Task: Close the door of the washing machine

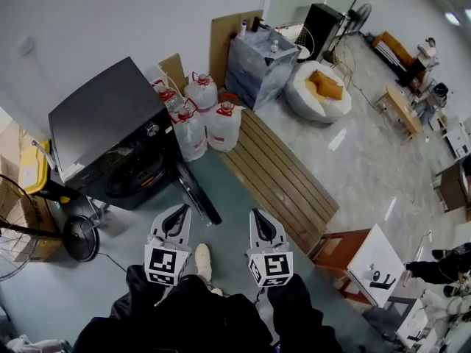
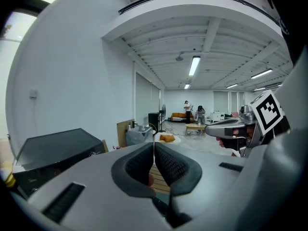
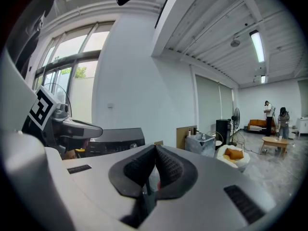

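Observation:
A black front-loading washing machine (image 1: 110, 134) stands against the white wall at the left of the head view. Its round door (image 1: 197, 193) hangs open, swung out toward me and seen edge-on. My left gripper (image 1: 176, 215) is just below and left of the door's edge, apart from it, jaws shut on nothing. My right gripper (image 1: 259, 219) is level with it to the right, over the floor, also shut and empty. The machine (image 2: 53, 150) shows low left in the left gripper view and behind the pads in the right gripper view as a dark box (image 3: 113, 141).
Several large water jugs (image 1: 202, 120) stand right of the machine. A wooden slat pallet (image 1: 283, 179) lies beyond the right gripper. A floor fan (image 1: 18, 237) stands at the left. A grey drawer unit (image 1: 257, 65), a beanbag (image 1: 318, 93) and a white stool (image 1: 375, 267) are farther off.

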A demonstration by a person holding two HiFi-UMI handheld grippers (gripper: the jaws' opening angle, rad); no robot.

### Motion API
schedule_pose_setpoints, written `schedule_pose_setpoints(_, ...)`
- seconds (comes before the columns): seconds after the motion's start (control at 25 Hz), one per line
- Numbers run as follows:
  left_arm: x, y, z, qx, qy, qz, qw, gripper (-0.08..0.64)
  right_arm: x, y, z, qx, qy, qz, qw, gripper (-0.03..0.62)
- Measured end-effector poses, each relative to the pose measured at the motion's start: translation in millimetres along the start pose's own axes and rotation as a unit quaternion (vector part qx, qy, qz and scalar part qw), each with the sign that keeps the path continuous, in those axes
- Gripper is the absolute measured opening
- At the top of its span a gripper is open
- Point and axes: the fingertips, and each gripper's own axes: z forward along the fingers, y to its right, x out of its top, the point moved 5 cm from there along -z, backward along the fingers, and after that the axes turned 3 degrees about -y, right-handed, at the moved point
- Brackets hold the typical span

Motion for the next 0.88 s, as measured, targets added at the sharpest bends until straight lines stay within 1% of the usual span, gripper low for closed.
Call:
schedule_pose_setpoints(0.32, -13, -68, 18, 0.037, -0.009, -0.023, 0.9990, 0.029, 6, -26, 84, 0.043, -0.014, -0.009, 0.999, 0.017)
schedule_pose_setpoints(0.56, -31, -107, 11, 0.059, -0.018, -0.034, 0.9975, 0.029, 1, -59, 125, 0.072, -0.027, -0.010, 0.997, 0.017)
schedule_pose_setpoints(0.68, -45, -118, 12, 0.068, -0.025, -0.046, 0.9963, 0.029, -8, -73, 142, 0.088, -0.040, -0.016, 0.995, 0.017)
schedule_pose_setpoints(0.88, -81, -128, 11, 0.082, -0.043, -0.077, 0.9928, 0.029, -39, -90, 162, 0.110, -0.072, -0.021, 0.991, 0.017)
